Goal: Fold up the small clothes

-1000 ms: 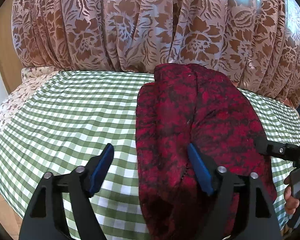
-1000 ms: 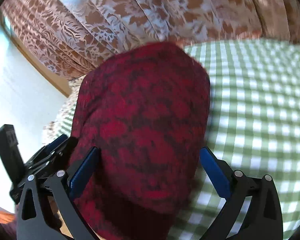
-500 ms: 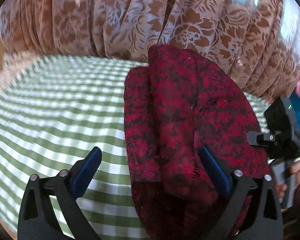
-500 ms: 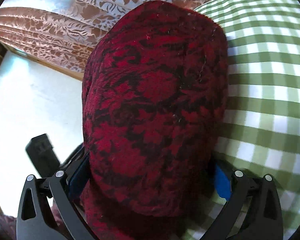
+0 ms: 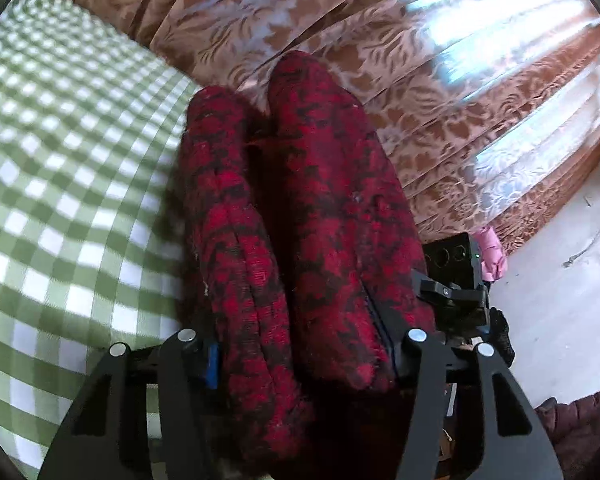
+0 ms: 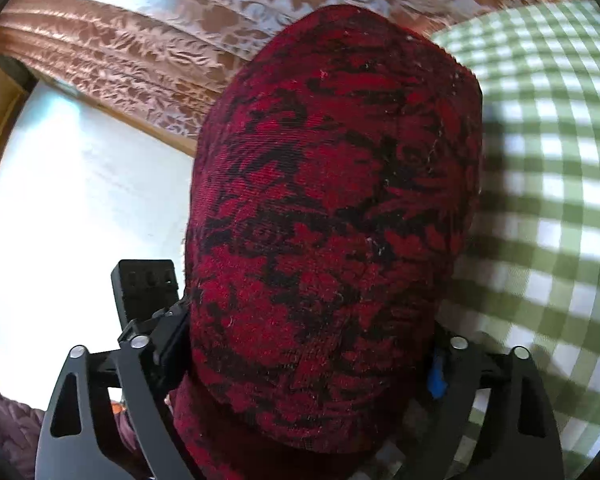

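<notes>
Both grippers, left gripper [image 5: 300, 360] and right gripper [image 6: 308, 364], clamp the red-and-black patterned knit garment [image 5: 300, 220] (bunched thick) over the green-checked bed [image 5: 60, 200]; uneven tension could spill the fold.

A green-and-white checked cloth [image 5: 60, 184] covers the table, reaching to its far edge, where the brown flowered curtain [image 5: 340, 40] hangs just behind. The cloth lies smooth, with soft ripples near the middle. A folded red-and-black garment [image 5: 312, 216] runs from the near edge toward the far edge; whether it rests on the cloth or is lifted off it cannot be told. It throws a shadow on the checks beside it [image 6: 540, 184].
</notes>
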`<state>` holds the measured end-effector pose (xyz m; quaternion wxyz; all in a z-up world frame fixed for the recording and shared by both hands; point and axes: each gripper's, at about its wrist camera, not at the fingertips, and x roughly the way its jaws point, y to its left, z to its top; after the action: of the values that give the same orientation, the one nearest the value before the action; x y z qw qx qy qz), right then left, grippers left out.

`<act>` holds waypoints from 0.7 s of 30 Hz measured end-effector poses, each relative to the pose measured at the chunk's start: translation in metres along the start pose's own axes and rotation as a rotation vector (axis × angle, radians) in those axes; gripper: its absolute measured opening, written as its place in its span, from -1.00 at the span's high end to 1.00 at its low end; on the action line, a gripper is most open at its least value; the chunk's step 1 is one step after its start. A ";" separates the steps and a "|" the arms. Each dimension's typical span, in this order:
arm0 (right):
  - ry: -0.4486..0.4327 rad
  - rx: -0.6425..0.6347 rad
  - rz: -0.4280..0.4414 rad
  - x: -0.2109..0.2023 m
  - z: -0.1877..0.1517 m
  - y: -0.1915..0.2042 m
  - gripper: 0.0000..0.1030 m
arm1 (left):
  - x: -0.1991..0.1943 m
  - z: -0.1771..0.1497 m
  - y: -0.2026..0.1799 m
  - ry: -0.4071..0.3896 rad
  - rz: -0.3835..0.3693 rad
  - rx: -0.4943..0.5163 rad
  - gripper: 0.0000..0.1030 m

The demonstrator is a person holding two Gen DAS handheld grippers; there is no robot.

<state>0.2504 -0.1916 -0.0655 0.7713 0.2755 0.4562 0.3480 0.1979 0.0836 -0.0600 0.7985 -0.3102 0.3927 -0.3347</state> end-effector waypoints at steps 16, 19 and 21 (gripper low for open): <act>0.099 -0.105 -0.009 0.074 0.127 0.006 -0.64 | 0.015 0.101 0.017 -0.023 0.318 0.064 -0.09; 0.177 -0.052 -0.145 0.097 0.125 -0.030 -0.91 | 0.046 0.088 0.039 0.036 0.392 0.031 -0.35; 0.169 -0.043 -0.131 0.096 0.121 -0.040 -0.92 | 0.047 0.087 0.040 0.011 0.400 0.006 -0.42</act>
<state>0.4034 -0.1529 -0.0922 0.7568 0.1984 0.5290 0.3286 0.3040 0.0910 -0.0665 0.8478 -0.2220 0.4498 -0.1723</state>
